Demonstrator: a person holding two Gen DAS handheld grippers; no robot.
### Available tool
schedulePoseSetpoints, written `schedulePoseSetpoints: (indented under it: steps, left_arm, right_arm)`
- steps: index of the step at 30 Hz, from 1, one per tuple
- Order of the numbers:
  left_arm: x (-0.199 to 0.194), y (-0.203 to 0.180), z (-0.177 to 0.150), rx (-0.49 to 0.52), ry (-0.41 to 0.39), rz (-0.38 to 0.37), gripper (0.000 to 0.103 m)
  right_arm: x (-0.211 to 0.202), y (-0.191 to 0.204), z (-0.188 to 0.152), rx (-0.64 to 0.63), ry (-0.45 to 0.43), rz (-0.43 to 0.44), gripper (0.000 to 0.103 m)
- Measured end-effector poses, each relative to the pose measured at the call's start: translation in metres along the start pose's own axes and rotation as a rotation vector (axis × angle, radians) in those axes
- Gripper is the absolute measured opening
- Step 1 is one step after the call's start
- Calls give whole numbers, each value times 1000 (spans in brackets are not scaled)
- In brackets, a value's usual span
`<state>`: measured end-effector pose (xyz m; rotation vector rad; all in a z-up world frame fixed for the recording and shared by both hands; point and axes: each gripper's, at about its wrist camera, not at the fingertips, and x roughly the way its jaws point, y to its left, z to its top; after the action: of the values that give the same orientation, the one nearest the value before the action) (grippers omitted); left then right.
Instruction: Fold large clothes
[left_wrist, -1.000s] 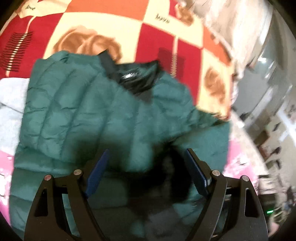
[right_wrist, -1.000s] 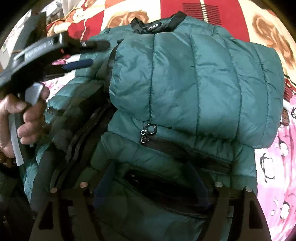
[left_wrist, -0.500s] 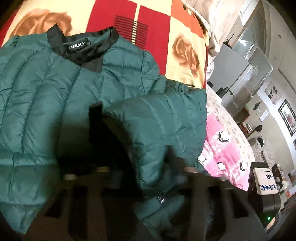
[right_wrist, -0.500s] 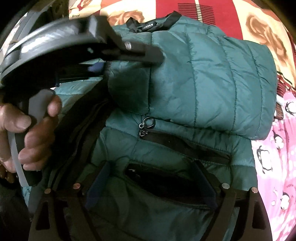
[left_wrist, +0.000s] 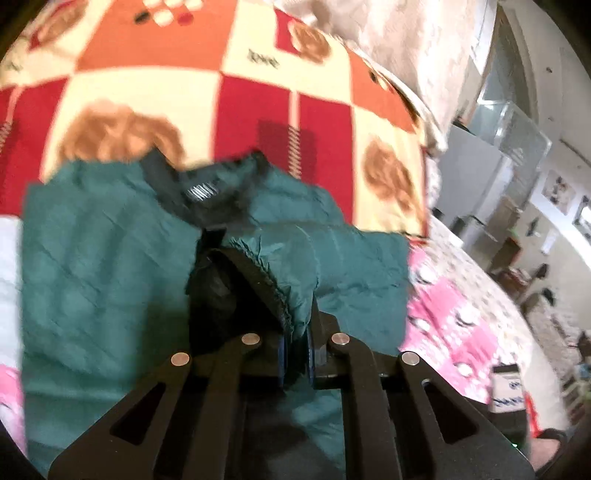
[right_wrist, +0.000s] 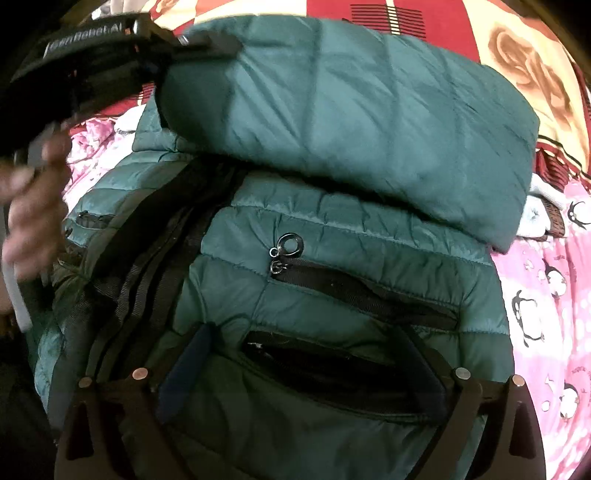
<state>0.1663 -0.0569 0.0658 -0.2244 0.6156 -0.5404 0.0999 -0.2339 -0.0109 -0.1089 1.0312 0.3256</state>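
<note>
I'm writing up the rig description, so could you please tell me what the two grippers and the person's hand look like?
Both are black, angular frames with triangular cutouts and round silver pins. The left gripper has blue pads on its fingers; the right gripper shows dark blue fingers. White lettering marks the left gripper's side in the right wrist view. The bare hand grips a grey handle; no sleeve is visible.

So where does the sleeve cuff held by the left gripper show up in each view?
Left wrist: the cuff sits centre frame, pinched in the left gripper, whose jaws are closed on it.
Right wrist: upper left, where the left gripper meets the sleeve end; the cuff edge itself is hidden.
Shared landmark: the red and cream blanket.
</note>
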Motion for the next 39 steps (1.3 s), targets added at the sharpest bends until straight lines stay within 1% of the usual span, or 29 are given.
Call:
schedulePoseSetpoints:
  steps: [1, 6, 7, 10, 15, 17, 19, 21, 23, 26, 28, 29, 31, 32, 34, 36, 39]
  left_arm:
    - [-3, 8, 4, -4, -14, 23, 7]
    - [-22, 61, 20, -101, -78, 140, 7]
    - [-25, 68, 21, -116, -87, 154, 7]
    - [-40, 99, 26, -194, -126, 217, 7]
    - [-55, 133, 26, -259, -151, 273, 7]
    - [-55, 137, 25, -259, -151, 293, 7]
    - [-54, 137, 24, -239, -146, 314, 7]
    - [-48, 133, 23, -168, -136, 380, 7]
    - [-46, 134, 21, -146, -124, 412, 7]
    - [-44, 145, 17, -194, -105, 419, 7]
    - [-41, 151, 15, -213, -85, 420, 7]
    - [-40, 153, 13, -219, -77, 428, 7]
    - [-38, 154, 11, -227, -67, 434, 7]
    - [-37, 154, 10, -229, -67, 436, 7]
    - [-38, 154, 9, -232, -70, 434, 7]
    - [-43, 153, 9, -234, -88, 436, 7]
    - [-49, 156, 11, -248, -108, 441, 7]
  right_arm:
    - [0, 0, 0, 0, -1, 0, 98]
    - [5, 0, 0, 0, -1, -5, 100]
    - [5, 0, 1, 0, 0, -6, 100]
    - [8, 0, 1, -1, -2, -8, 101]
    - [8, -1, 1, -1, -2, -9, 101]
    - [8, -1, 1, -1, -3, -8, 101]
    - [8, -1, 1, -2, -4, -8, 101]
    - [6, -2, 1, -7, -10, -6, 101]
    - [5, -3, 0, -11, -18, -3, 101]
    - [1, -10, -1, 8, -28, 15, 100]
    - [-4, -18, 4, 25, -17, 16, 92]
    - [-9, -24, 10, 33, -30, -7, 82]
    - [-27, -40, 20, 69, -127, -142, 81]
    - [-32, -48, 23, 88, -157, -205, 82]
    - [-36, -67, 32, 147, -170, -314, 82]
    - [-37, -82, 39, 221, -184, -362, 82]
    - [-40, -92, 55, 314, -241, -373, 82]
